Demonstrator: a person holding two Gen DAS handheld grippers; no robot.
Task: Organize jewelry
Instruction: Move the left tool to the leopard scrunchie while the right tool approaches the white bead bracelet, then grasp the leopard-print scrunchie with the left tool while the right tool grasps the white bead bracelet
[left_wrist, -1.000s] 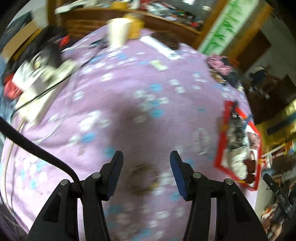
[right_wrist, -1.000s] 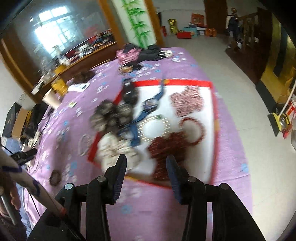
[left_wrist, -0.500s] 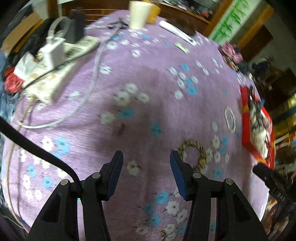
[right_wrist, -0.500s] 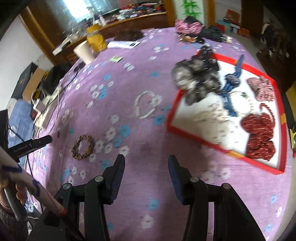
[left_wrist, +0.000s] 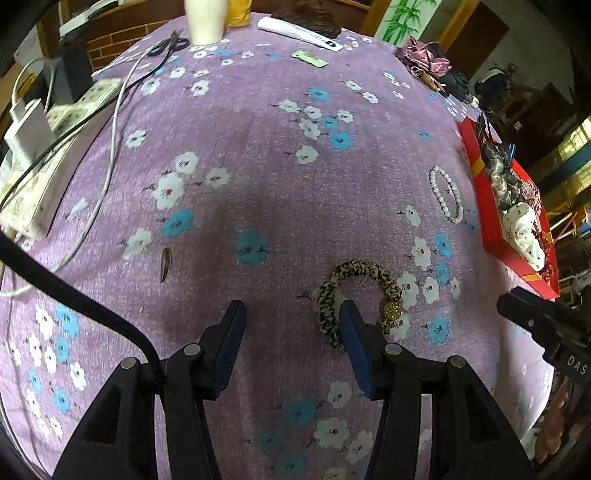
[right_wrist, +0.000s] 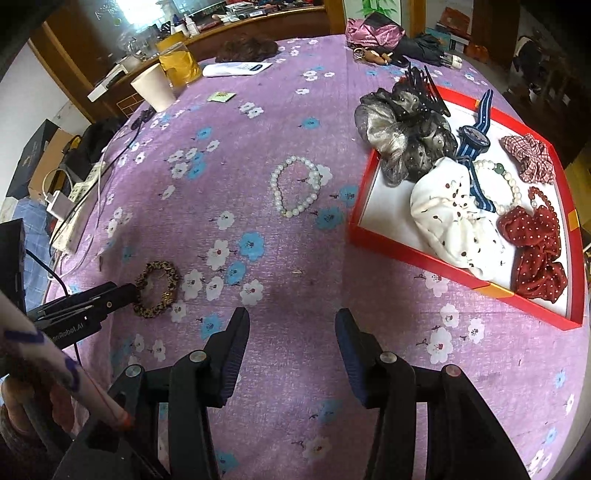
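A leopard-print scrunchie (left_wrist: 364, 271) (right_wrist: 157, 284) lies on the purple flowered cloth. My left gripper (left_wrist: 291, 332) (right_wrist: 85, 306) hangs low over the cloth, open. Its right finger stands over the ring's left side and hides part of it, and only bare cloth shows between the pads. A pearl bracelet (left_wrist: 445, 199) (right_wrist: 293, 188) lies farther on, toward the red tray (left_wrist: 476, 155) (right_wrist: 406, 254), which holds scrunchies, a watch and beads. My right gripper (right_wrist: 291, 339) (left_wrist: 546, 332) is open over bare cloth, left of the tray.
A power strip (left_wrist: 55, 140) (right_wrist: 79, 195) with cables runs along the cloth's left edge. A paper cup (right_wrist: 153, 88) (left_wrist: 205, 18), a yellow jar (right_wrist: 179, 66) and scissors (left_wrist: 171, 42) stand at the far end. A pink bag (right_wrist: 373, 29) sits far right.
My left gripper has sunk toward the cloth, and the leopard scrunchie now sits against its right finger. My right gripper has swung left off the tray to the bare cloth beside it.
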